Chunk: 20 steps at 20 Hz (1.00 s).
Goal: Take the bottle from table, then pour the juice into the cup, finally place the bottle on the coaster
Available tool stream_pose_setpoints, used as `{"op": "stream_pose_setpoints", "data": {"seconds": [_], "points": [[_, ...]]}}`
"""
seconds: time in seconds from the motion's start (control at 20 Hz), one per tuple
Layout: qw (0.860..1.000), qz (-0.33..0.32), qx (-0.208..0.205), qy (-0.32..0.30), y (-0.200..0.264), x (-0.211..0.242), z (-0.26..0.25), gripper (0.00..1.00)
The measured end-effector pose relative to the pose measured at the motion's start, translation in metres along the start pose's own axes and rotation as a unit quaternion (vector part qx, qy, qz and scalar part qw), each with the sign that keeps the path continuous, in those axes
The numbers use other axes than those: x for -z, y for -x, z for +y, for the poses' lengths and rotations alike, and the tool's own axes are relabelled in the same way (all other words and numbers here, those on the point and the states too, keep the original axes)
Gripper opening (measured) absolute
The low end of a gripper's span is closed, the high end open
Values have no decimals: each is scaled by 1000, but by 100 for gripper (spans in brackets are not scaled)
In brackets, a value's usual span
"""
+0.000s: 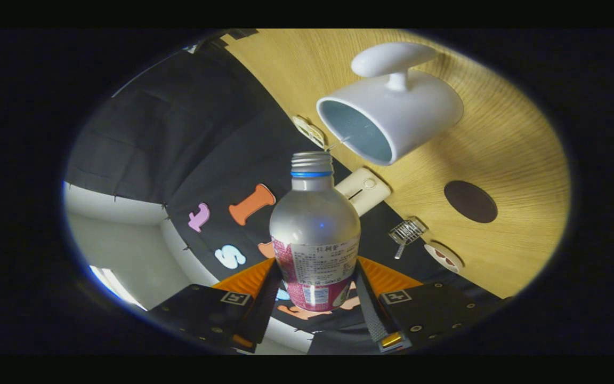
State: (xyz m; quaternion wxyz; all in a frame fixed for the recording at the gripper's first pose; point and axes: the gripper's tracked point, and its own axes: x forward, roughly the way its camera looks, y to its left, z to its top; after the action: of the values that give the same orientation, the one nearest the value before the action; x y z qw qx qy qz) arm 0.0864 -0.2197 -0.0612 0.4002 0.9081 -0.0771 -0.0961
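Matt metal bottle (314, 234); glossy, seemingly ceramic cup (392, 118); wood-grain table (520, 160)

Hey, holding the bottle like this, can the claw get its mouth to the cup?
Probably yes. The claw is shut on the bottle, whose open mouth sits just short of the cup rim, with nothing between them.

The silver aluminium bottle with an open threaded neck (315, 234) sits between the two fingers of the tool (316, 290), both pressing on its lower body, its mouth pointing ahead. Just beyond the mouth and to the right stands the white ceramic cup with a handle (392, 114) on the pale wooden desk (520, 160), its opening facing the bottle. The dark round coaster (470, 201) lies on the desk well right of the bottle, apart from the cup
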Motion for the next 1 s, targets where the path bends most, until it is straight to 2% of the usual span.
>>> {"op": "stream_pose_setpoints", "data": {"seconds": [0.55,1.0], "points": [[999,10,-22,-43,8,37,22,74],[998,2,-27,-51,5,31,28,74]]}}
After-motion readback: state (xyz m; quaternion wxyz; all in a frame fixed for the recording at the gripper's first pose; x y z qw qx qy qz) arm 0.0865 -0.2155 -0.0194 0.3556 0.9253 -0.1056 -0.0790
